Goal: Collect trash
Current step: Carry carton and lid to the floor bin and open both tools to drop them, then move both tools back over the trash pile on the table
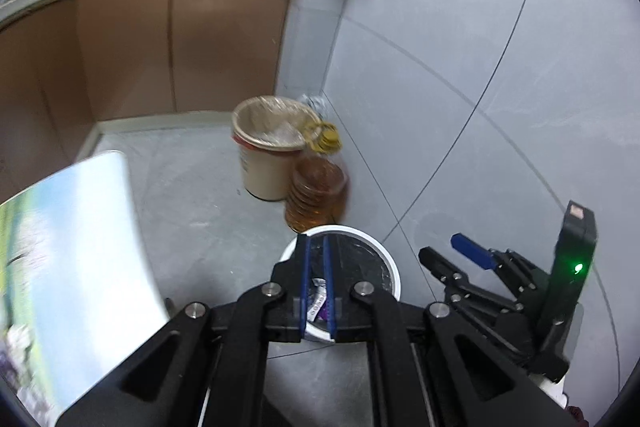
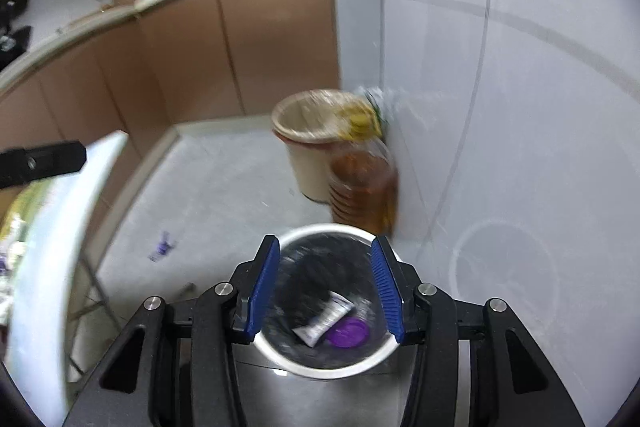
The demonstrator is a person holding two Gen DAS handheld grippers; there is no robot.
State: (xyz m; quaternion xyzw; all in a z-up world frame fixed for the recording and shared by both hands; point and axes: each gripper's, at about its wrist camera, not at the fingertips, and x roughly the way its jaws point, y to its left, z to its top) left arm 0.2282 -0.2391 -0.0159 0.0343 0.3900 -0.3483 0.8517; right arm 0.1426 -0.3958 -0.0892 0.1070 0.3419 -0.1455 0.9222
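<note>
Now, tube [image 2: 325, 319] diagonal in bin [image 2: 280, 355], L tool [image 1: 317, 247] closed empty, R tool [image 2: 325, 255] open.

White tube [image 2: 324, 319] (purple lid [image 2: 347, 333] beside) in bin [image 2: 320, 369]

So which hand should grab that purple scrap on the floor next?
Right. The right gripper is open and empty over the bin, and the purple scrap shows in its view. The left gripper looks nearly shut, and its view doesn't show the scrap.
</note>
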